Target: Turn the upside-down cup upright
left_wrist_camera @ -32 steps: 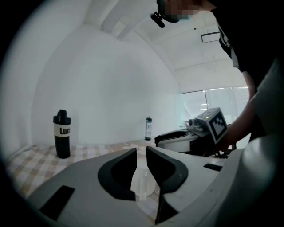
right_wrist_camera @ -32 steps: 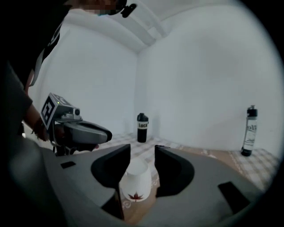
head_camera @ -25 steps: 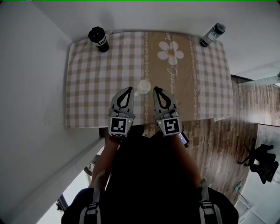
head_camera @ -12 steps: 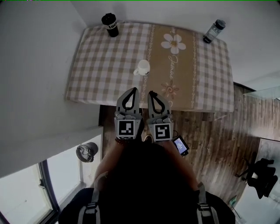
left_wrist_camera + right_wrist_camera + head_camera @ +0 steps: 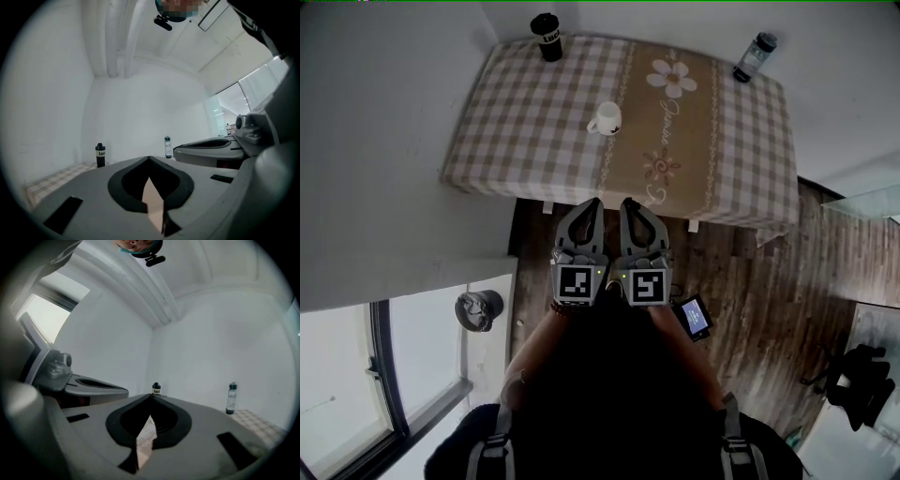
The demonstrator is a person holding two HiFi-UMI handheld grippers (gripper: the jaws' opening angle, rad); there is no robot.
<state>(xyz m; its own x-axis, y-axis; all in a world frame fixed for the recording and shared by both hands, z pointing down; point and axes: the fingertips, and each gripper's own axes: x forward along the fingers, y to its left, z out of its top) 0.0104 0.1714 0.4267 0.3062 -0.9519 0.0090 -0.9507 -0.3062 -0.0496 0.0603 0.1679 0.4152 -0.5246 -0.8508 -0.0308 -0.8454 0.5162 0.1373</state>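
Note:
A white cup (image 5: pixel 606 119) with its handle to the left stands alone on the checked tablecloth (image 5: pixel 506 141); a dark round patch shows at its top. Both grippers hang side by side over the wooden floor, just off the table's near edge and well short of the cup. My left gripper (image 5: pixel 594 202) is shut with nothing in it, its tips (image 5: pixel 149 158) meeting in a point. My right gripper (image 5: pixel 626 202) is likewise shut and empty, tips (image 5: pixel 150 395) together. The grippers' own bodies hide the cup in both gripper views.
A black tumbler (image 5: pixel 547 37) stands at the table's far left corner and a clear bottle (image 5: pixel 755 55) at the far right. A white wall runs along the left. On the floor lie a small screen device (image 5: pixel 694 317) and a round grey object (image 5: pixel 478 307).
Both grippers have drawn back from beside the cup, off the table and over the floor. The cup stays on the cloth, farther away. The jaws stayed shut.

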